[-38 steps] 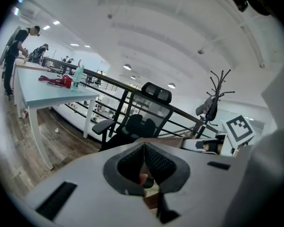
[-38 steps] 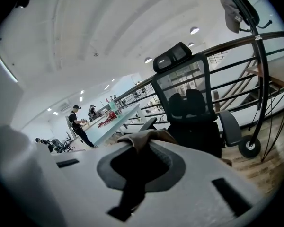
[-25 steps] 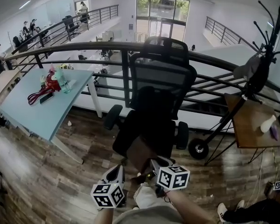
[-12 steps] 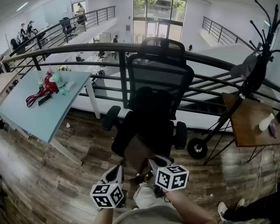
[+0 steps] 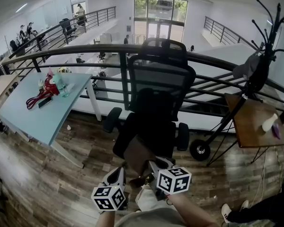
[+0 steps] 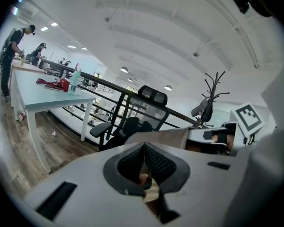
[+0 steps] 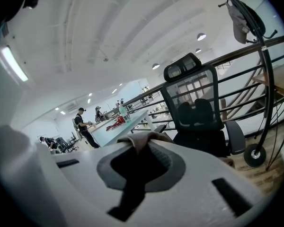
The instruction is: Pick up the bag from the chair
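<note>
A black mesh office chair (image 5: 161, 89) stands against the railing. In front of its seat hangs a brown bag (image 5: 136, 156), clear of the chair and held between both grippers. My left gripper (image 5: 121, 175) is shut on the bag's near edge; brown material shows between the pads (image 6: 132, 162) in the left gripper view. My right gripper (image 5: 154, 168) is shut on the bag's other side. In the right gripper view the brown bag (image 7: 143, 141) drapes over the closed jaws, with the chair (image 7: 199, 112) behind it.
A light blue table (image 5: 42, 112) with a red item (image 5: 49, 85) and a bottle stands at the left. A black railing (image 5: 85, 48) runs behind the chair. At the right are a coat stand (image 5: 260, 74) and a small wooden table (image 5: 253, 124). People stand far off.
Almost nothing: the bag and both grippers have drifted slightly left and up in front of the seat. Both grips are unchanged.
</note>
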Available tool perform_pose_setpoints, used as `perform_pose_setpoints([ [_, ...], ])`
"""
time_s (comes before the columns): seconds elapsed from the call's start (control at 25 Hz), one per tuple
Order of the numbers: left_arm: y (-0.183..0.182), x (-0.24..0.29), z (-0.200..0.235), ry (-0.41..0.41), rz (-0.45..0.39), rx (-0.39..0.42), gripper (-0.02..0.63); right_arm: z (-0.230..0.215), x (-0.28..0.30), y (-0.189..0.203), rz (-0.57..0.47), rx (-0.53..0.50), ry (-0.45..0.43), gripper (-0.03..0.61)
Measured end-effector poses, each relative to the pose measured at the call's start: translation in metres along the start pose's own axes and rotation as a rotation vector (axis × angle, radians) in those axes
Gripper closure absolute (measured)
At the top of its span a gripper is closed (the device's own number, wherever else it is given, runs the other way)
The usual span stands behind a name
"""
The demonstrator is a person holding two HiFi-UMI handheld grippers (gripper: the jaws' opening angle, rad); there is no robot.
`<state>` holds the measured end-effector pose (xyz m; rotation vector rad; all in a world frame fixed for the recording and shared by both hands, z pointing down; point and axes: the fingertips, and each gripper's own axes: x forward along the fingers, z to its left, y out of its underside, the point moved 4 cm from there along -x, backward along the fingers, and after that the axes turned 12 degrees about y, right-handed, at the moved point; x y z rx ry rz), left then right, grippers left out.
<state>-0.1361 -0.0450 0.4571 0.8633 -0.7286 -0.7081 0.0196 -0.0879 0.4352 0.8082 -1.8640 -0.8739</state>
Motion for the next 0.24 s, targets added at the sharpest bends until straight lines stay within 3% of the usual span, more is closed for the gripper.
perform_pose_setpoints([
  [0.24, -0.0005, 0.0011, -0.0022, 0.004, -0.002, 0.005, 0.611, 0.0017, -0.0025, -0.003, -0.012, -0.005, -0.01, 0.563],
])
